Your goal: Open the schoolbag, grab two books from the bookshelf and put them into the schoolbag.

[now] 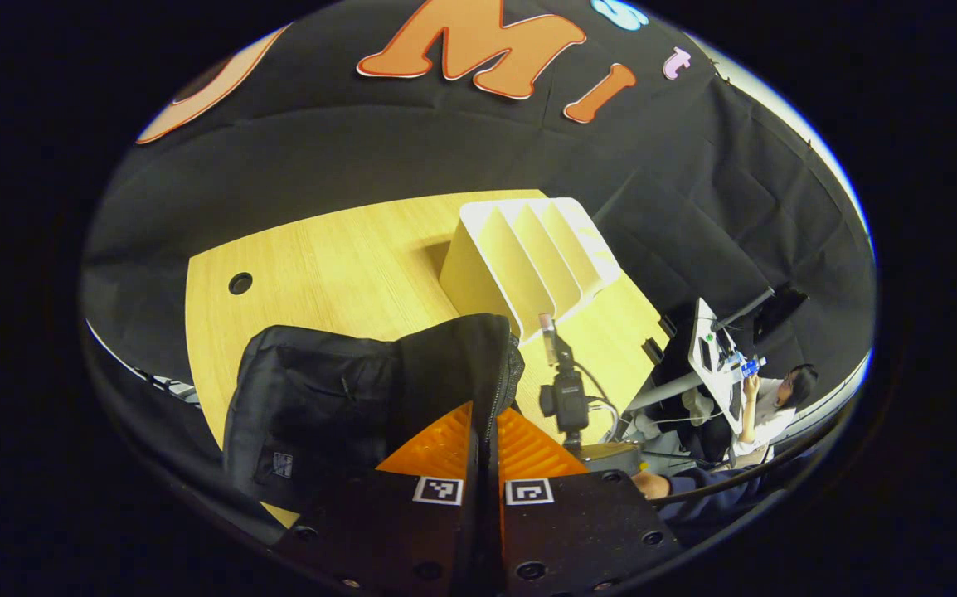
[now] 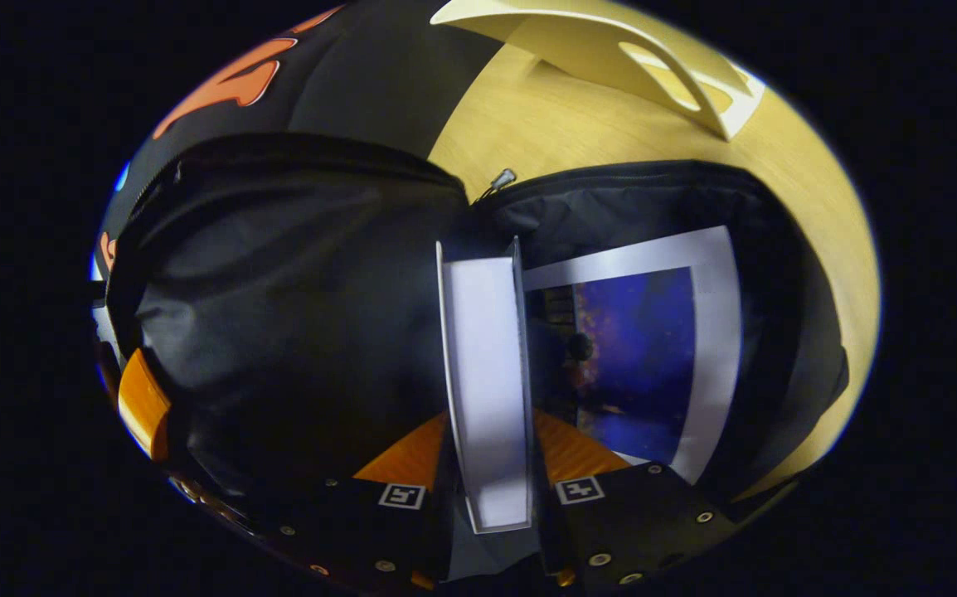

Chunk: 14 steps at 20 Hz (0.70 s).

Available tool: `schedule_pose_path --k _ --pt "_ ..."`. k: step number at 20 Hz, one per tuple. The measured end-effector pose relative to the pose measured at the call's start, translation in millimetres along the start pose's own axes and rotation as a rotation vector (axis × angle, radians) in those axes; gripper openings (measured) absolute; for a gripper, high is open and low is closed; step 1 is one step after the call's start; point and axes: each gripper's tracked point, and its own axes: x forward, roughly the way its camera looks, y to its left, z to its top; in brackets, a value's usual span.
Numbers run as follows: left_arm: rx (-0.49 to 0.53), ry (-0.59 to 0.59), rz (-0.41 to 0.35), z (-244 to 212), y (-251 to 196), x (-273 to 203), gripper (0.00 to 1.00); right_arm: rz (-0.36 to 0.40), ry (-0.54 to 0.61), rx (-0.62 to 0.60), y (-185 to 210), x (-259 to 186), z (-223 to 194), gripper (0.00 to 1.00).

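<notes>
Two books at the open black fabric schoolbag (image 2: 279, 274).
Right gripper (image 2: 487, 464) clamps a white-edged book (image 2: 485, 373) upright in the bag's mouth, beside a blue-covered book (image 2: 653, 348) already inside. Left gripper (image 1: 483, 452) pinches the bag's zippered rim (image 1: 502, 373); cream slotted bookshelf (image 1: 528, 257) stands behind on the wooden table (image 1: 321, 265).

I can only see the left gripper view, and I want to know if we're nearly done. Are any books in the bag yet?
Observer: Yes. One blue-covered book lies inside the open schoolbag.
Operator: Where's the other one?
Observer: The right gripper is shut on a second book, holding it on edge at the schoolbag's opening, beside the first.
</notes>
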Motion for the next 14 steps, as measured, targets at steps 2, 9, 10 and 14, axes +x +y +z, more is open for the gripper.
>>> schedule_pose_path --k 2,9,10,14 --pt "0.009 -0.004 0.007 -1 3 3 0.05 -0.037 -0.004 -0.041 -8 -16 5 0.53" --pt "0.003 -0.002 0.088 -12 -5 23 0.05 -0.018 -0.102 -0.18 -1 -122 58 0.96" --pt "0.005 0.003 0.11 -15 -7 28 0.05 -0.028 -0.125 -0.19 -7 -137 69 0.96" --pt "-0.026 0.009 0.2 -28 -22 51 0.05 -0.146 -0.227 -0.315 -51 -204 118 0.97"
